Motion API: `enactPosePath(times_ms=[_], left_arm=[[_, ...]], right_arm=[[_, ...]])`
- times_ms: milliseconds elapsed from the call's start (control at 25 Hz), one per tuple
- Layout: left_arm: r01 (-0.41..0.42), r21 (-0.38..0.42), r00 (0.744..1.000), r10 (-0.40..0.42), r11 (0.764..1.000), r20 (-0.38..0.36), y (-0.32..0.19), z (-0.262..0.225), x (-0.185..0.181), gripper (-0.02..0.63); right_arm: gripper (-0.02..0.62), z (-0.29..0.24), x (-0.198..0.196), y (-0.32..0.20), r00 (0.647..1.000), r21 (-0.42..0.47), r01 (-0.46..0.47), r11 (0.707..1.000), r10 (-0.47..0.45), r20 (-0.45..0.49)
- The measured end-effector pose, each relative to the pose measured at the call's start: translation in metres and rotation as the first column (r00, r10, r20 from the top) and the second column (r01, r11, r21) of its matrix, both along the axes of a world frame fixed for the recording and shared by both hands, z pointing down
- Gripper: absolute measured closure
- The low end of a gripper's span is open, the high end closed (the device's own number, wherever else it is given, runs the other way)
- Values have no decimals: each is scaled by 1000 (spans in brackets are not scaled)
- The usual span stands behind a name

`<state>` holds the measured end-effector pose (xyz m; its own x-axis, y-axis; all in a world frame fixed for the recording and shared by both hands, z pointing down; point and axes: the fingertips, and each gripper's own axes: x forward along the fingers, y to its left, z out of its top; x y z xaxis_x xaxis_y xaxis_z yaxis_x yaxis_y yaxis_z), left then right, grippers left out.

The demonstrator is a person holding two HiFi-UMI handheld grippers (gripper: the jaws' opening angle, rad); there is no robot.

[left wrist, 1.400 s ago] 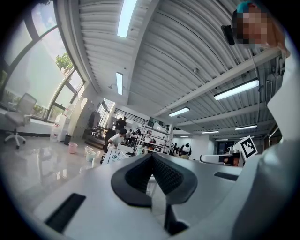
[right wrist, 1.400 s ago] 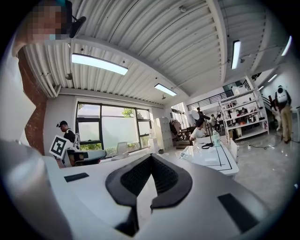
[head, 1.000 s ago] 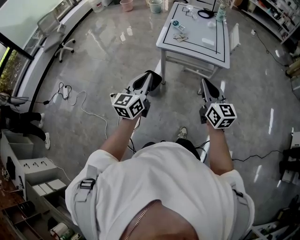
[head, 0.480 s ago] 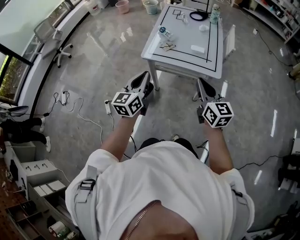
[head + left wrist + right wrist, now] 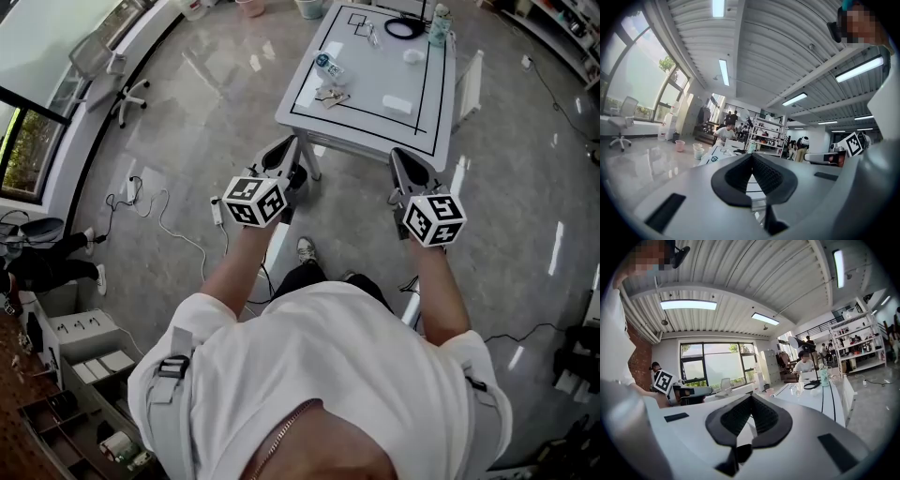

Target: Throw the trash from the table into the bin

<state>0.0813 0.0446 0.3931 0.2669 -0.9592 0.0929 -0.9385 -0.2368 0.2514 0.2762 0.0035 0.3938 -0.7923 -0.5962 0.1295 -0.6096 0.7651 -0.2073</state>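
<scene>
a big open-plan lab or workshop office — a polished grey floor (image 5: 187, 94) with loose cables (image 5: 169, 225) trailing across it, a ribbed metal ceiling (image 5: 778, 56) hung with strip lights (image 5: 723, 71), and tall windows (image 5: 712, 366) along one side. there are open shelving racks (image 5: 765, 136) stacked with gear, a swivel chair (image 5: 127, 89), a person seated at a desk (image 5: 725, 132) and a white surface (image 5: 375, 66) marked out in black lines.

Holds the left gripper (image 5: 285, 148) out at 11 o'clock and the right gripper (image 5: 397, 157) at 1 o'clock, with the left forearm (image 5: 236, 267) and right forearm (image 5: 439, 291) stretched forward, roughly parallel. Points both grippers about level toward 12 o'clock. Shows each pair of jaws pressed together tip to tip, nothing between them.
</scene>
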Motion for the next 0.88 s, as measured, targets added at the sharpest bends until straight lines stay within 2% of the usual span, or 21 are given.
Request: enactPosePath(times_ms=[480, 880], left_arm=[[-42, -6, 999, 42, 999, -34, -103, 12, -84, 595], [-72, -40, 995, 69, 997, -76, -154, 28, -143, 595]], right_arm=[[603, 16, -90, -101, 996, -10, -31, 999, 31, -78], [603, 36, -147, -157, 980, -27, -80, 996, 74, -182]])
